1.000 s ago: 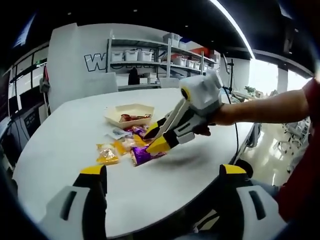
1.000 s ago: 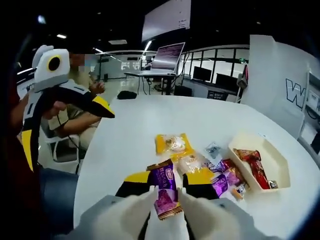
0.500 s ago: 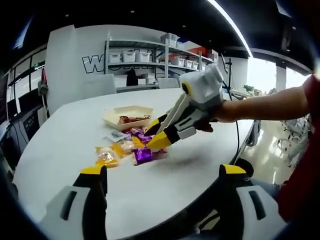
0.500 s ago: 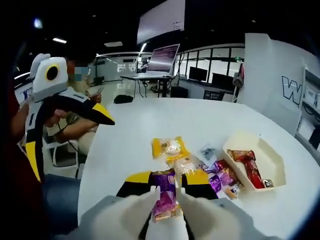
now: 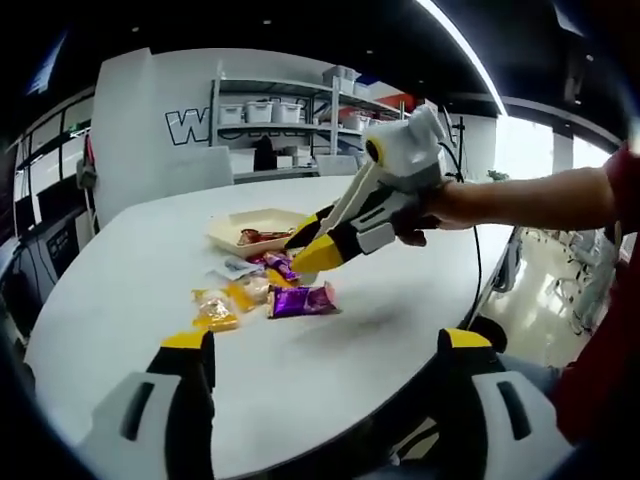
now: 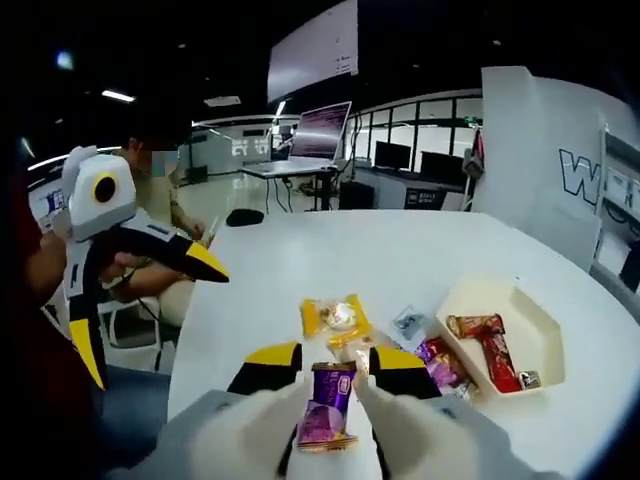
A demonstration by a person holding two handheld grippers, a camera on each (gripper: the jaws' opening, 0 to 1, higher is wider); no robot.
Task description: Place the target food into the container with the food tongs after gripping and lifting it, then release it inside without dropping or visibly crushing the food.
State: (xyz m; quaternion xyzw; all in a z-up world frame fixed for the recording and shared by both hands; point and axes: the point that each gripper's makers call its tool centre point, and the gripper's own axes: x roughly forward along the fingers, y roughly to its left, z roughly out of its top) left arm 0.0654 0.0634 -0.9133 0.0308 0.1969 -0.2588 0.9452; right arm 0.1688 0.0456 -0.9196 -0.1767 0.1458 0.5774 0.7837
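A purple snack packet [image 5: 300, 298] lies flat on the white table [image 5: 120, 270], apart from the other snacks. My right gripper [image 5: 297, 255] hovers just above and behind it, jaws apart, nothing between them. In the right gripper view the purple snack packet [image 6: 325, 415] lies below and between the jaws of the right gripper [image 6: 337, 358]. The cream container [image 5: 255, 225] stands behind the snacks; in the right gripper view the container [image 6: 540, 320] holds a red packet [image 6: 490, 345]. My left gripper [image 5: 325, 345] is wide open over the near table edge, and the left gripper [image 6: 147, 308] sits off the table's left side.
A loose pile of snacks lies between packet and container: a yellow packet [image 6: 335, 318], purple packets [image 6: 440, 362] and a small clear one [image 6: 408, 322]. A person [image 6: 160, 200] sits beyond the table edge. Shelving [image 5: 300, 110] stands behind the table.
My right gripper has lifted up and back off the purple packet, which now lies flat a little further right. The left gripper has stayed still and open.
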